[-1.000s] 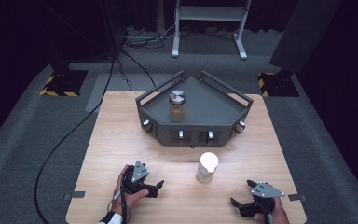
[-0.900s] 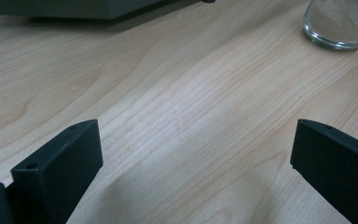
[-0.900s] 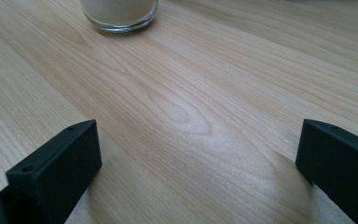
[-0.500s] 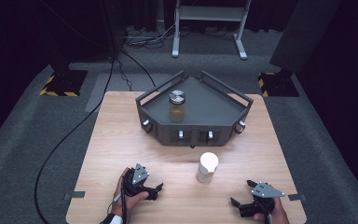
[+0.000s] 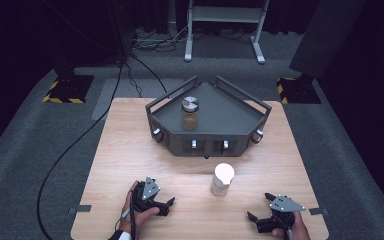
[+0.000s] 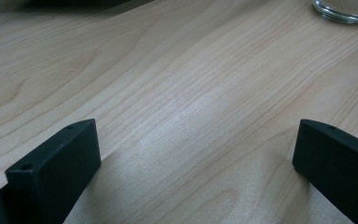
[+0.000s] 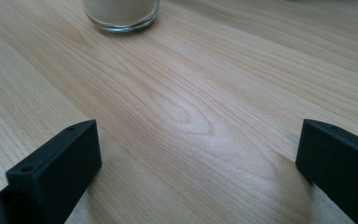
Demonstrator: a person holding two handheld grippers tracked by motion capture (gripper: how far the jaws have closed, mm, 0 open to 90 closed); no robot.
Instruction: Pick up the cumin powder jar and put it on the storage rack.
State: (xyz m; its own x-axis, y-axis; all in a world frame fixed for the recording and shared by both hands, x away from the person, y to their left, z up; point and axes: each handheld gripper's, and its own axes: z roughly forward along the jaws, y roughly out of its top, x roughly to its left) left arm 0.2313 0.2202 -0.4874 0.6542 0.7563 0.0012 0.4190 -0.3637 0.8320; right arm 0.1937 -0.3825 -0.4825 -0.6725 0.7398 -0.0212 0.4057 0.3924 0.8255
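Observation:
A glass jar with a white lid (image 5: 223, 179) stands on the wooden table (image 5: 130, 150) just in front of a dark angular tray (image 5: 230, 120). Its glass base shows at the top of the left gripper view (image 6: 345, 10) and of the right gripper view (image 7: 121, 14). A second jar with a metal lid (image 5: 190, 113) holds brown contents and stands on the tray. My left gripper (image 5: 169, 205) rests low at the near left, open and holding nothing. My right gripper (image 5: 259, 209) rests at the near right, also open, jaws wide apart over bare wood.
The tray has raised rails and several knobs along its front face (image 5: 209, 146). A black cable (image 5: 70, 155) trails off the table's left side across grey carpet. Tape marks (image 5: 80, 209) sit at the table's near corners. A metal stand (image 5: 225, 30) is beyond the table.
The left gripper has shifted slightly toward the near edge and turned a little. The right gripper and both jars have not moved.

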